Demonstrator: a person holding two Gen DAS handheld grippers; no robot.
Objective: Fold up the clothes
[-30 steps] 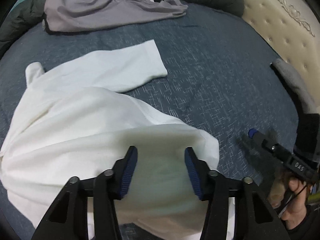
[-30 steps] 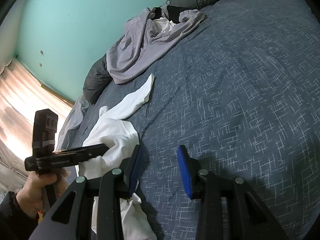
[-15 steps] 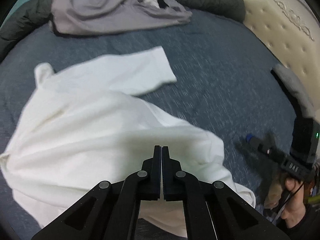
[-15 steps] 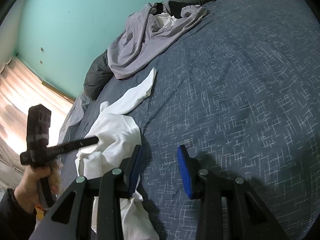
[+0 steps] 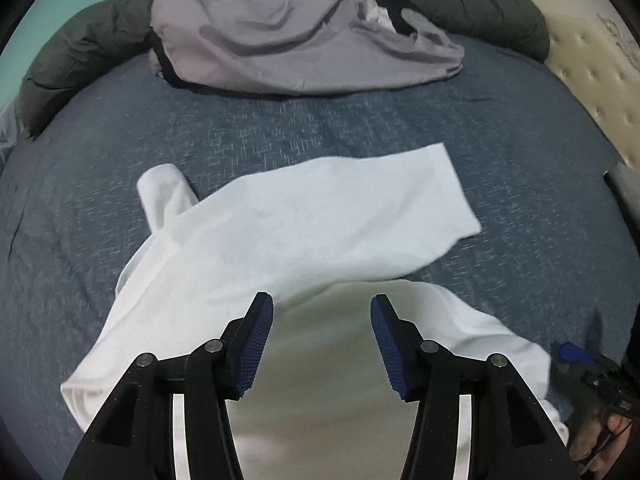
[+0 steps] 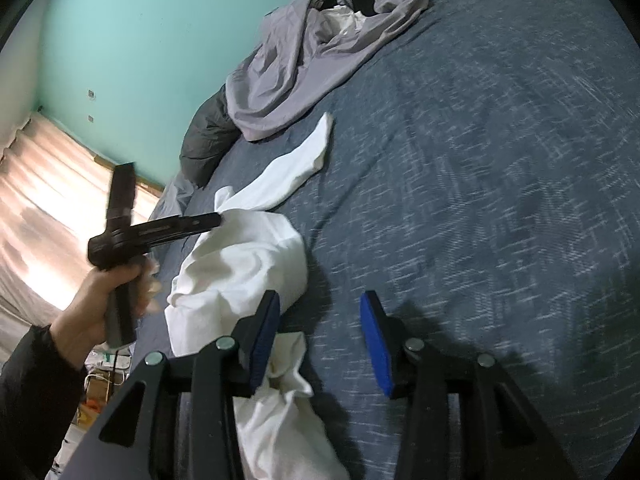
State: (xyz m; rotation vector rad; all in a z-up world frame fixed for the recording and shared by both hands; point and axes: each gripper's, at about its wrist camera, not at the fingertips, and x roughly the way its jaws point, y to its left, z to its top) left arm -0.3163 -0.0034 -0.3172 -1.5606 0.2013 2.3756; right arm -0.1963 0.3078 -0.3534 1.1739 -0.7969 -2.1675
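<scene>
A white long-sleeved shirt (image 5: 304, 232) lies crumpled on the blue bedspread (image 5: 360, 120), one sleeve (image 5: 432, 192) stretched flat to the right. My left gripper (image 5: 322, 340) hovers open just over the shirt's bunched body, nothing pinched between its blue pads (image 5: 258, 344). In the right wrist view the same shirt (image 6: 244, 264) sits left of centre, and a hand (image 6: 92, 308) holds the left gripper (image 6: 212, 221) above it. My right gripper (image 6: 320, 340) stands open low over the bedspread (image 6: 480, 160), its left finger against the shirt's edge.
A grey garment (image 5: 304, 28) is heaped on a dark green quilt (image 5: 480, 8) at the far side of the bed. A cream tufted headboard (image 5: 592, 80) rises at the right. A teal wall (image 6: 140, 40) and a lit curtain (image 6: 40, 208) stand beyond the bed's left side.
My left gripper was open, shut half a second ago over the shirt, and stands open again, now further forward toward the sleeve. The right gripper stays open, nearly still.
</scene>
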